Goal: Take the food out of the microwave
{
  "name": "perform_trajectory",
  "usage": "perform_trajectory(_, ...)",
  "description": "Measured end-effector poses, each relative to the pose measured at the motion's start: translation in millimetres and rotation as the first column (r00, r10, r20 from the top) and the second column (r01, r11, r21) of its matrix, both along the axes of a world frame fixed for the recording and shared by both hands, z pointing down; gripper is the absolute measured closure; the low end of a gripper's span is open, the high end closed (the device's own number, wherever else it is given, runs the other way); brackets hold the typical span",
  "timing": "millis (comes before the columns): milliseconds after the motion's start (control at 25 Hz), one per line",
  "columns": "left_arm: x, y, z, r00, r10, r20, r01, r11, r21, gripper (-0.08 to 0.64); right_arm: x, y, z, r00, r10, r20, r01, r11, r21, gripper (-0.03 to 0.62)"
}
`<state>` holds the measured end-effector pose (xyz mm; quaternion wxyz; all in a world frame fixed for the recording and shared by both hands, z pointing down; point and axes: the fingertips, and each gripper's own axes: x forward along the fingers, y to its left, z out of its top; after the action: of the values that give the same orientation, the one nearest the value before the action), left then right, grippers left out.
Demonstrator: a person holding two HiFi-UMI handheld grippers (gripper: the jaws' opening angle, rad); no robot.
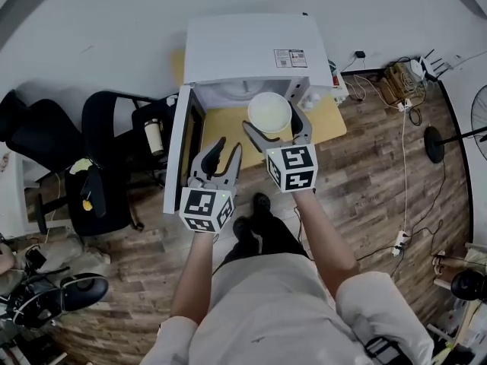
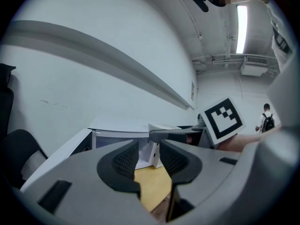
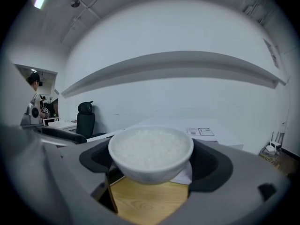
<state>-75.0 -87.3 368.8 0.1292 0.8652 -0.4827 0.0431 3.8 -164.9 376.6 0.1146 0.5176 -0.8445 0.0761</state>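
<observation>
A white bowl of rice hangs just in front of the open white microwave, over the wooden table. My right gripper is shut on it, one jaw on each side of the bowl. In the right gripper view the bowl of rice fills the space between the dark pads, with the microwave's top behind it. My left gripper is open and holds nothing; it sits lower left of the bowl, beside the microwave door, which is swung out to the left. The left gripper points at the microwave.
Black office chairs stand left of the table. Cables and a power strip lie on the wood floor to the right, near a fan stand. The person's legs and feet are right below the grippers.
</observation>
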Motion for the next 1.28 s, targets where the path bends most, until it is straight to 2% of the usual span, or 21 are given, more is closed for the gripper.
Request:
perform_trajectory(560, -6.0, 43.9, -30.5, 0.999, 0.025, 0.024, -0.026, 0.999, 0.029, 0.431, 2.0, 63.4, -51.4, 0.999, -0.020, 0.037, 0.020, 1.000, 0.013, 0.103)
perform_trajectory(1280, -9.6, 48.3, -47.1, 0.999, -0.011, 0.034, 0.009, 0.999, 0.037, 0.431, 5.1, 95.5, -70.0, 0.996, -0.056, 0.069, 0.055, 0.998, 0.020, 0.103)
